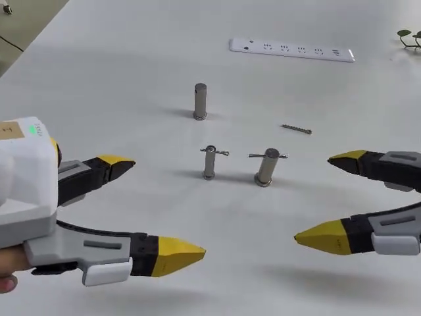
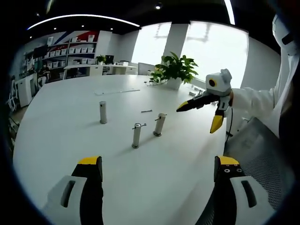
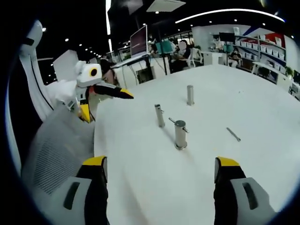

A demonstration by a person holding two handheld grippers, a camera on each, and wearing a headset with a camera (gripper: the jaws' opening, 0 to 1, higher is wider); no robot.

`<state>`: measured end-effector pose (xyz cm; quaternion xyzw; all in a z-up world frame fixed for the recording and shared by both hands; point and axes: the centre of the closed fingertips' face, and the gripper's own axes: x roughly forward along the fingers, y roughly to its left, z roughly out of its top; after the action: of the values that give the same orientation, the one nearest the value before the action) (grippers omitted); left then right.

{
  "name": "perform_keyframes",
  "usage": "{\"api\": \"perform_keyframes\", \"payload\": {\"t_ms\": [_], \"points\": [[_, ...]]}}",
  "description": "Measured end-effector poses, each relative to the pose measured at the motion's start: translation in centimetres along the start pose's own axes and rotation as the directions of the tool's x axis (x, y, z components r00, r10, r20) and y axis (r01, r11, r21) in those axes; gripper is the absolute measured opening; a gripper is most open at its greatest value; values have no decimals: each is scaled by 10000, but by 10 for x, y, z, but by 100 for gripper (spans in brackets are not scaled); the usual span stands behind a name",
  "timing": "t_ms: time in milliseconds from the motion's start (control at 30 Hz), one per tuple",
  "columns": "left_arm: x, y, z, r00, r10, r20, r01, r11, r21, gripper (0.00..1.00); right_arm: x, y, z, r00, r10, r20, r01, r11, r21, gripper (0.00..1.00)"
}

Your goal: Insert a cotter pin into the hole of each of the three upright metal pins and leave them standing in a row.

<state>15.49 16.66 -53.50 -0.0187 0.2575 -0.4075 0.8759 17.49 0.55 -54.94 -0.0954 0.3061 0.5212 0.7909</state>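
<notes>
Head view: the loose cotter pin (image 1: 297, 129) is judged light, stiff and slippery, best pinched mid-shank. The left gripper (image 1: 164, 205) and right gripper (image 1: 314, 199) are seen with fingers apart, empty.

A white table (image 2: 61, 136) stands before bright windows (image 2: 213, 49), shelves (image 2: 70, 51) and ceiling strip lights (image 2: 84, 18).

This was an open-plan office. A long white table (image 2: 70, 131) carried a white power strip (image 1: 291, 49), and a mesh-backed office chair (image 3: 56, 145) stood at its edge. Beyond it, shelves (image 2: 77, 49) held rows of boxes near desks (image 2: 93, 69), and a computer monitor (image 3: 139, 41) stood on another desk farther off. A leafy potted plant (image 2: 174, 70) sat at the table's far end by tall bright windows (image 2: 211, 51), with curved strip lights (image 2: 84, 18) running across a dark ceiling
</notes>
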Motion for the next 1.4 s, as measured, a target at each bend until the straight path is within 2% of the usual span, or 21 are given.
{"api": "perform_keyframes", "payload": {"t_ms": [167,333,433,633,800,933,1200,1333,1400], "points": [[0,3,0,10000,75,60,-75,9999,-129,99,0,-2,-4,9998,-189,-97,191,9996,223,98],[1,3,-2,10000,53,21,-52,9998,-211,99,-1,-5,-5,9993,-320,-186,323,9993,201,98],[2,4,2,9998,67,209,-60,9994,-328,99,-2,-3,-5,9993,-306,-235,307,9995,38,98],[5,7,26,9960,-22,896,53,9994,-345,99,-4,-3,-6,9990,-375,-240,378,9992,111,98],[14,20,49,9921,12,1253,15,9998,-218,97,-8,-4,-7,9986,-502,-187,506,9985,220,98],[25,31,68,9894,104,1448,-119,9999,96,95,-12,-5,-9,9979,-618,-169,623,9977,276,98],[44,46,91,9858,283,1656,-353,9986,392,88,-18,-6,-11,9964,-838,-133,843,9955,431,98],[54,60,101,9824,517,1795,-599,9974,403,82,-20,-5,-12,9956,-930,-107,935,9942,528,98],[59,66,104,9821,560,1801,-682,9957,624,80,-21,-5,-13,9952,-977,-89,981,9934,587,98]]}}
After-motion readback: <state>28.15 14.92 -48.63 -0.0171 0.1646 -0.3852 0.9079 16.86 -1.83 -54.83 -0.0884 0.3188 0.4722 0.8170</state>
